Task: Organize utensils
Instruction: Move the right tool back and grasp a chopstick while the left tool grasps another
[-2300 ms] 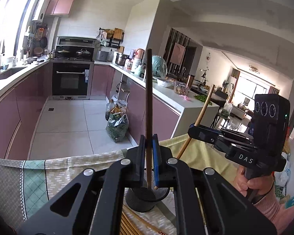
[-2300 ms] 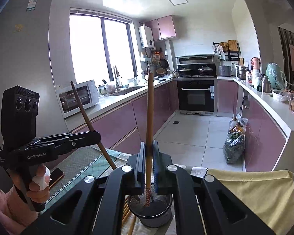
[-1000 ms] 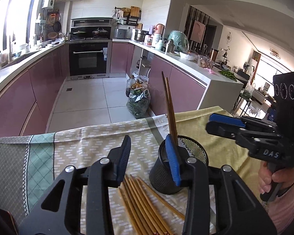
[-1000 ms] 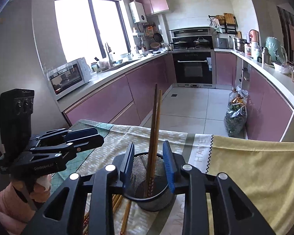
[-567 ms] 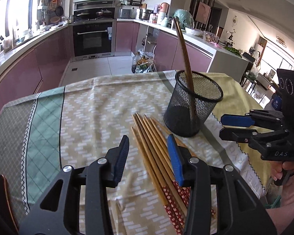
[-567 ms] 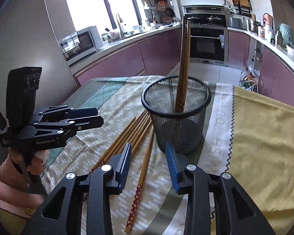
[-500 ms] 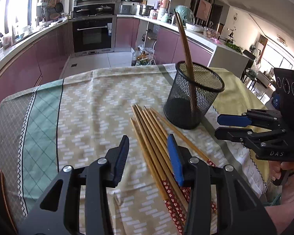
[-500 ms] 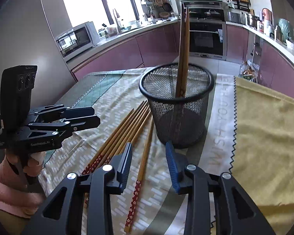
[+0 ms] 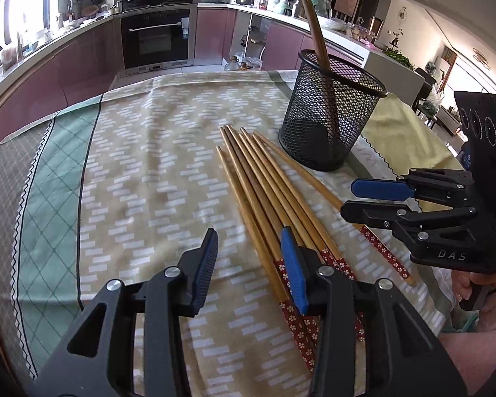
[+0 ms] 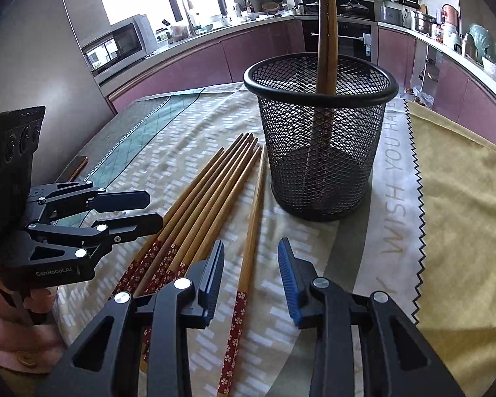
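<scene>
Chopsticks (image 9: 264, 192) lie in a loose bundle on the cloth-covered desk (image 9: 142, 152), tips toward the mesh cup (image 9: 330, 115), patterned red ends toward the person; two more chopsticks stand leaning inside the cup. One stick (image 10: 251, 218) lies a little apart from the bundle, on the cup's side.

Both grippers are empty and parted. The left gripper (image 9: 253, 261) hangs over the red ends of the bundle, its right finger above the nearest sticks. The right gripper (image 10: 251, 271) straddles the single stick just above its red end, pads not touching it.

Judged from this, the step in hand is the next pick-up. It would go best with each gripper centred on one stick only, lowered until the pads flank it close to the cloth, then closed near the red end so the stick hangs tip-down for the cup. The crowded bundle risks a double grab or a roll; the lone stick looks the easier take.
</scene>
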The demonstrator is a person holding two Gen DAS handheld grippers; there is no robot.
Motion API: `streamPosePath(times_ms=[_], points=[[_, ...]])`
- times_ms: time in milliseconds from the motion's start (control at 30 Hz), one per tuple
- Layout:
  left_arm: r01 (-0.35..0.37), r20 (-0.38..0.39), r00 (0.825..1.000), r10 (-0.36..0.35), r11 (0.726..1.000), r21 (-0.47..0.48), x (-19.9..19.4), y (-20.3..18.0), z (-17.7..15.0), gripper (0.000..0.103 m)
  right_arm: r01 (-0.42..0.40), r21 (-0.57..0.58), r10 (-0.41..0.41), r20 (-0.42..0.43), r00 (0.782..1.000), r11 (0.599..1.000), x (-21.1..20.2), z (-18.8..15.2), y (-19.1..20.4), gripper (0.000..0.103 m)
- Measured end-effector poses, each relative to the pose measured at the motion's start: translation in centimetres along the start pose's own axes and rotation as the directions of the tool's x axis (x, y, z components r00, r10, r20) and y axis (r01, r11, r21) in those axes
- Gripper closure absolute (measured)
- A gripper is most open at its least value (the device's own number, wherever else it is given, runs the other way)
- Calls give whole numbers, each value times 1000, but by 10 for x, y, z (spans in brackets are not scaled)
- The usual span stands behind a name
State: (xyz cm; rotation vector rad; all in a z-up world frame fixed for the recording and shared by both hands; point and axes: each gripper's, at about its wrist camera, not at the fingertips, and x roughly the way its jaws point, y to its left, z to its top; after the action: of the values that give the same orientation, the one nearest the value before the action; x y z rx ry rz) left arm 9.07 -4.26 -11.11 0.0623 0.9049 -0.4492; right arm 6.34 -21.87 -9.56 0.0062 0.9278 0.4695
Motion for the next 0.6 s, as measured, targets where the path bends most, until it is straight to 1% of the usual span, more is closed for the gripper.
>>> streamPosePath(times_ms=[300, 367, 600], points=[[-1, -19, 1000, 1, 1000, -9, 5, 4, -2, 67, 23, 3, -23, -16, 1000, 1000, 11, 4, 9, 76], [-3, -21, 1000, 2, 1000, -9, 6, 5, -2, 70, 28, 7, -28, -15, 1000, 1000, 12, 4, 9, 78], [-14, -25, 1000, 14, 1000, -5, 5, 8, -3, 73, 35, 2, -35, -25, 999, 999, 14, 3, 11, 86]])
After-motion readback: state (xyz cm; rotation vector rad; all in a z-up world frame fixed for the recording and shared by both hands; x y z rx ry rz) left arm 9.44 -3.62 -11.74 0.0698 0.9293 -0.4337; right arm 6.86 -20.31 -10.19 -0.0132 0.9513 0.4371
